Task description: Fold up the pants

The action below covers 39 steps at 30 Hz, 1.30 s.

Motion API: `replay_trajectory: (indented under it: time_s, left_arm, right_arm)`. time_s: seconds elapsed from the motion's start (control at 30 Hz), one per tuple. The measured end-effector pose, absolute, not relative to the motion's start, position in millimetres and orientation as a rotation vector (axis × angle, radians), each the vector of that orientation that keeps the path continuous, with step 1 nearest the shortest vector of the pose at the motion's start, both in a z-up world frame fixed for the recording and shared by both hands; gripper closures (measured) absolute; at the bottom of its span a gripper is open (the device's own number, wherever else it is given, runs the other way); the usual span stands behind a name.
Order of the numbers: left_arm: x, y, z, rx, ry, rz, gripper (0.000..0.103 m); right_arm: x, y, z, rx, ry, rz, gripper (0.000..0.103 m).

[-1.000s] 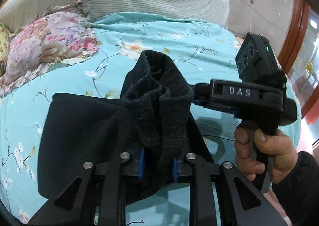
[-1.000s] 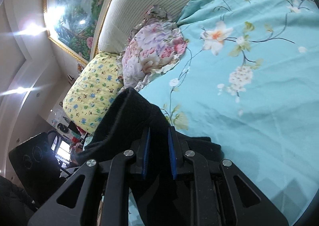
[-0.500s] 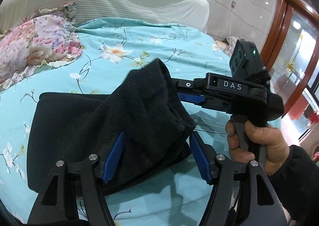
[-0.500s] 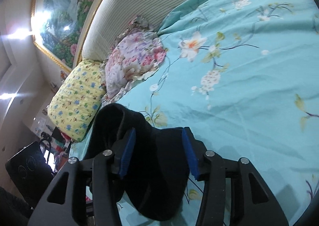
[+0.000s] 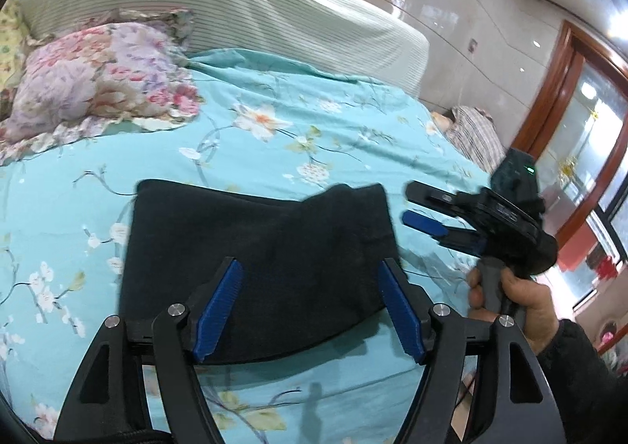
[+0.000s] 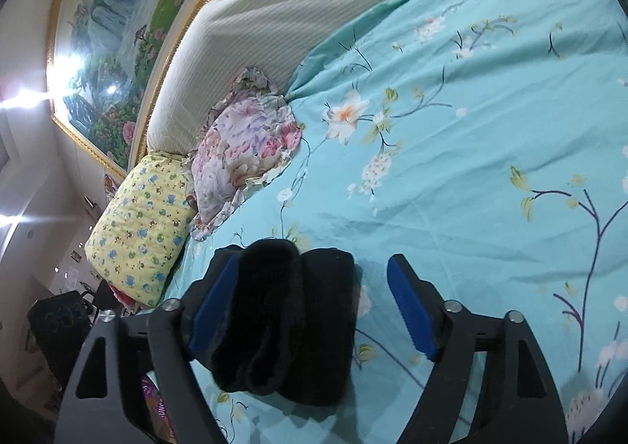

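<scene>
The black pants [image 5: 259, 248] lie folded into a flat stack on the teal flowered bedsheet [image 5: 274, 146]. My left gripper [image 5: 310, 306] is open and empty, its blue pads just above the near edge of the stack. My right gripper [image 5: 416, 208] shows in the left wrist view, open, beside the stack's right edge, held by a hand [image 5: 514, 299]. In the right wrist view the folded pants [image 6: 286, 322] sit end-on below the open right gripper [image 6: 310, 310], close to its left pad [image 6: 212, 306].
A pink flowered pillow [image 5: 94, 79] and a yellow patterned pillow [image 6: 141, 232] lie at the head of the bed, against a striped cream headboard [image 5: 235, 8]. The bed's right edge drops toward a wooden door frame [image 5: 549, 99]. A striped cloth [image 5: 475, 130] lies there.
Both grippers have opened and let go of the pants. The raised fold dropped flat onto the stack. Both grippers drew back from it.
</scene>
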<state>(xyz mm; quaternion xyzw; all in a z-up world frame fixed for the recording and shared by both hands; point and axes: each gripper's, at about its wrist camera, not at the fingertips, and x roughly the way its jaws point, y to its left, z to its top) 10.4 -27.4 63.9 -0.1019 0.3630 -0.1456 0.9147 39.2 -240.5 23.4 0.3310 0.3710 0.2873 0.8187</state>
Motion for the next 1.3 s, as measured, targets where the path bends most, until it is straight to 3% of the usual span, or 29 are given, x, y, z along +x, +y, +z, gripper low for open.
replay_trajectory:
  time_s: [0.27, 1.3]
  left_arm:
    - [14.2, 9.5, 65.5, -0.280, 0.751, -0.235, 0.023]
    - [48.9, 65.0, 26.6, -0.453, 0.874, -0.226, 0.022]
  right_arm:
    - [22.9, -216.4, 45.0, 0.602, 0.787, 0.609, 0.019]
    - [2.2, -179.5, 35.0, 0.531, 0.872, 0.521, 0.018]
